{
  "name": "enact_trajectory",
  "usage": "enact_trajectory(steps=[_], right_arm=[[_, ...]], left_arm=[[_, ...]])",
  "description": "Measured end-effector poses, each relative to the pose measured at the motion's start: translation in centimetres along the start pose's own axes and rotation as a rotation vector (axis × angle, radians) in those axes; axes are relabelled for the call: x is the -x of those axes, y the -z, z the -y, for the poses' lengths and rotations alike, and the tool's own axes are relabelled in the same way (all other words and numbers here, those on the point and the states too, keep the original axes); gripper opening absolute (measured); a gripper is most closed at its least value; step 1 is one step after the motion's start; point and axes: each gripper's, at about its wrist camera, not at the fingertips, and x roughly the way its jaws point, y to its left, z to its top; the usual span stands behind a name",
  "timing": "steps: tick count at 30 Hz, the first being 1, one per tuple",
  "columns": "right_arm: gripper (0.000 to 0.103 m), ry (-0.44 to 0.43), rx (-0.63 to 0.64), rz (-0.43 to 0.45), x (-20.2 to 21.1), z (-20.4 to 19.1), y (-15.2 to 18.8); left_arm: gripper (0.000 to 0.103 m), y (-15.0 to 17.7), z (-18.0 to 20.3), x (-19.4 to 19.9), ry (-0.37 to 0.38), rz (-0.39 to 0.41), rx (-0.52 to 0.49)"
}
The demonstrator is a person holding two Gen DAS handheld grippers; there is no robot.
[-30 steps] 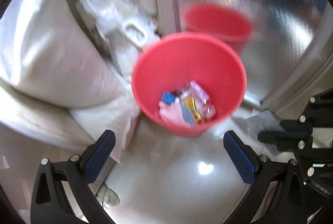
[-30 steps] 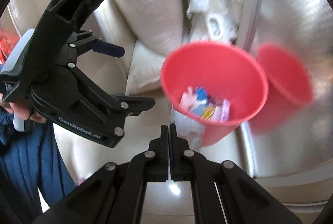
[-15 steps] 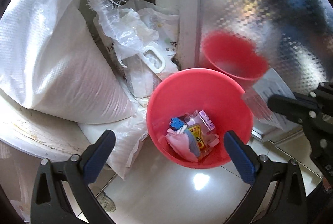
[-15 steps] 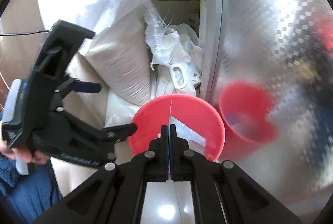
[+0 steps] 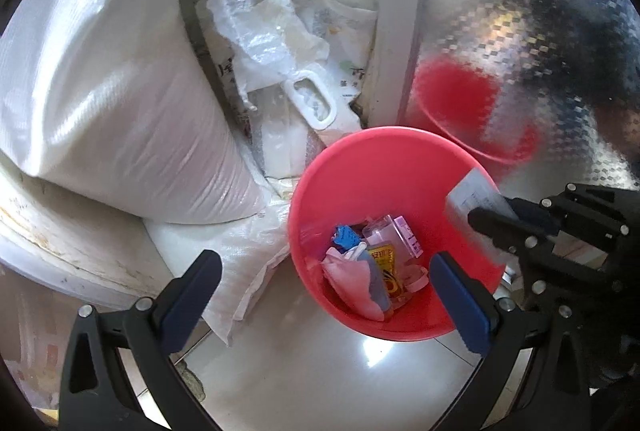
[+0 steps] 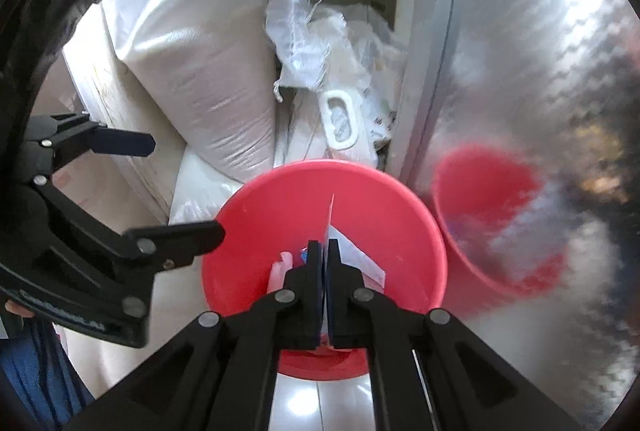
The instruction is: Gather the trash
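Note:
A red bin (image 5: 400,151) stands on the floor holding trash (image 5: 372,267): a pink wrapper, a blue piece, a yellow packet and a clear box. My right gripper (image 5: 476,219) reaches in from the right above the bin's inside with a white paper slip (image 5: 472,199) between its pads. Its jaws are opening, and the paper slip (image 6: 352,255) still stands upright in the thin gap of the right gripper (image 6: 324,247) over the red bin (image 6: 280,183). My left gripper (image 5: 322,263) is open and empty, just short of the bin. From the right wrist, the left gripper (image 6: 182,187) is at the left.
White woven sacks (image 5: 112,91) lean left of the bin, with a handled plastic bag (image 5: 312,103) behind it. A white post (image 5: 392,31) and a shiny metal panel (image 5: 520,11) reflecting the bin stand right behind. Glossy floor tiles (image 5: 320,371) lie in front.
Both grippers have moved closer to the bin. The right gripper has carried the paper from beside the rim to over the bin's inside, and a thin slit now shows between its jaws.

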Motion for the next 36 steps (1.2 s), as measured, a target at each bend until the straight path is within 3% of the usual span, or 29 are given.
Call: enact_trajectory(steps=[1,2,4,9,13,23,29,36], right_arm=[[0.018,0.002,-0.009,-0.003,-0.1,0.1,0.1],[0.039,0.007,-0.016,-0.008,-0.3,0.1,0.2],[0.069,0.011,-0.031,0.002,-0.3,0.1,0.4],[0.080,0.056,-0.069,0.017,0.6,0.1,0.7],[0.103,0.120,-0.088,0.003,1.4,0.3,1.0],[0.102,0.182,-0.125,0.007,4.7,-0.1,0.2],[0.102,0.226,-0.069,-0.035,11.7,-2.8,-4.2],[0.102,0.203,-0.148,-0.079,23.1,-4.2,-11.3]], left_arm=[[0.103,0.0,-0.2,-0.1,0.004,0.000,0.005],[0.103,0.1,-0.3,-0.1,0.006,0.003,0.013],[0.103,0.1,-0.6,-0.1,0.015,0.007,0.025],[0.103,0.0,-0.4,0.2,0.031,0.014,0.013],[0.103,0.0,-0.1,0.9,0.039,0.035,0.004],[0.103,-1.3,-1.2,5.5,0.047,0.035,0.029],[0.103,-4.2,-1.9,13.6,0.056,-0.013,0.012],[0.103,-8.8,-2.6,25.8,0.122,-0.055,0.009]])
